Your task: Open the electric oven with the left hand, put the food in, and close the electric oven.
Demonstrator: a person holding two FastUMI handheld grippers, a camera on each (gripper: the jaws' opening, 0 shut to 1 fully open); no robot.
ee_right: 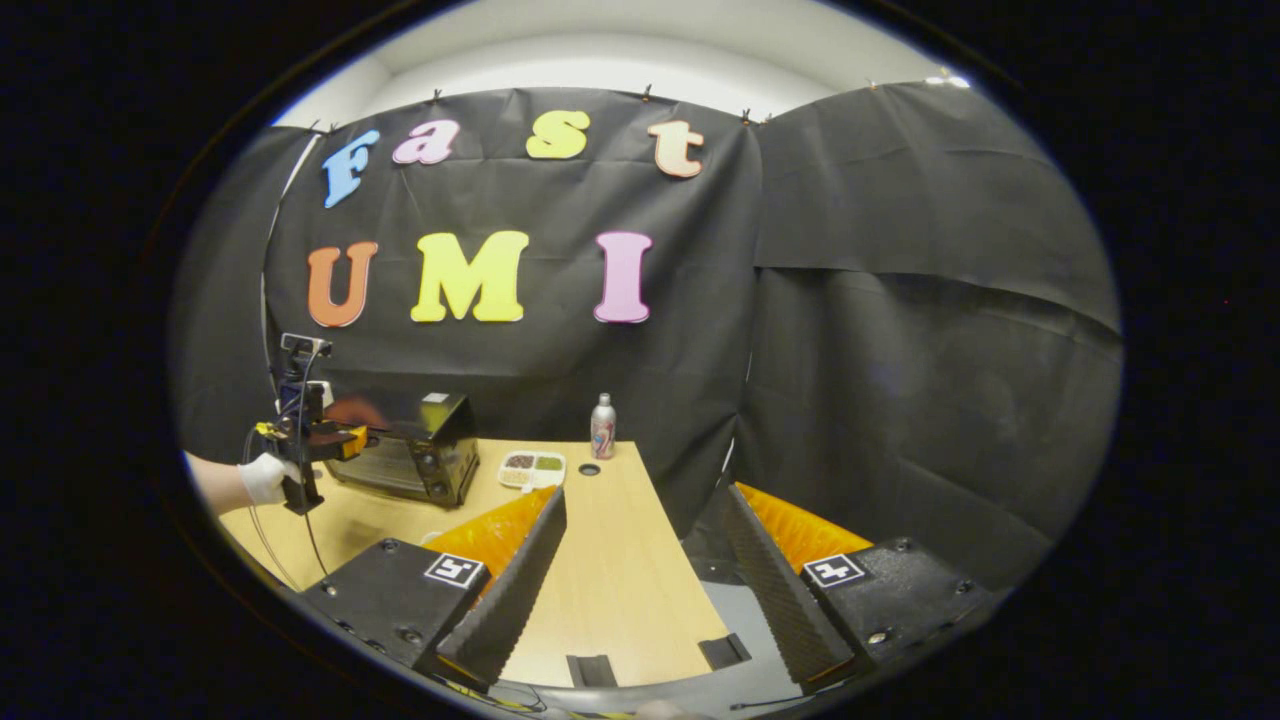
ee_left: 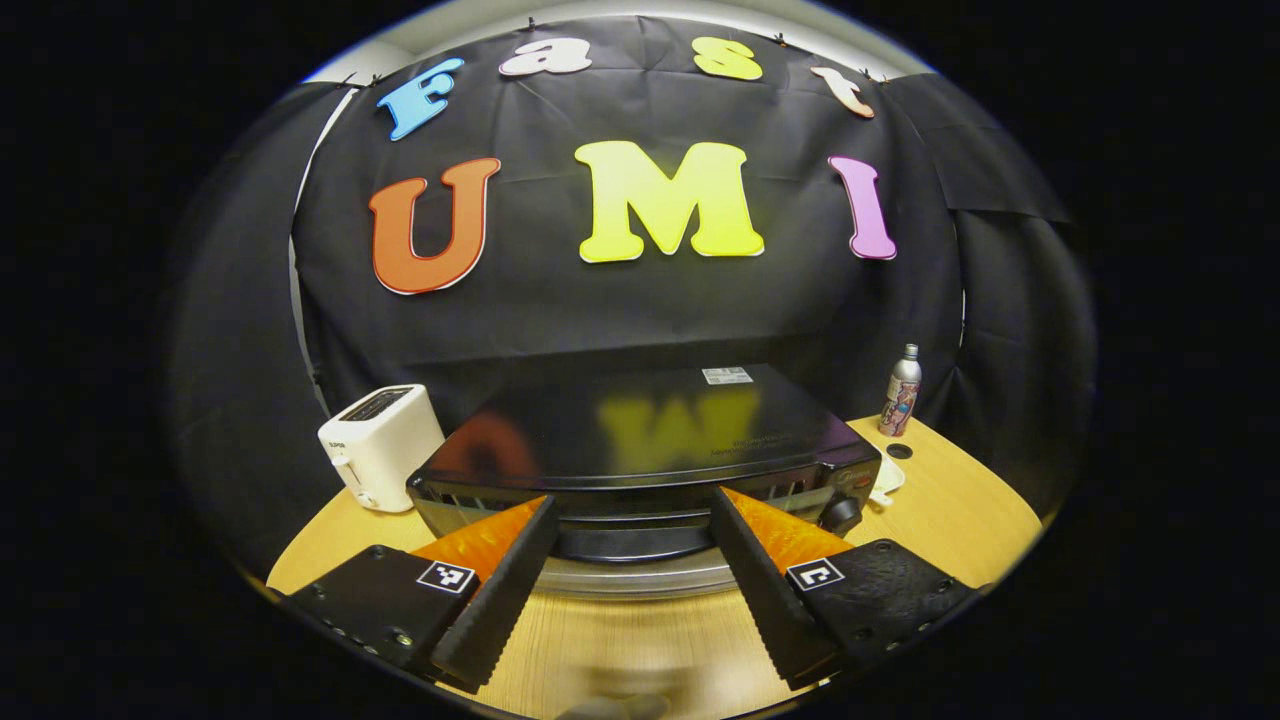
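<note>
While the left hand-held gripper (ee_left: 635, 520) hovers with fingers spread before the black electric oven (ee_left: 650, 455) near the wooden table's (ee_left: 960, 510) far edge, it grips nothing. Right hand-held gripper (ee_right: 640, 520) gapes empty over the table's near-right corner; the white compartmented food tray (ee_right: 532, 468) lies beside the oven.

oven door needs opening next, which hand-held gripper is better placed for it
Left. The left hand-held gripper is open right at the front of the closed electric oven. The right hand-held gripper is open too, back over the table's near edge.
</note>
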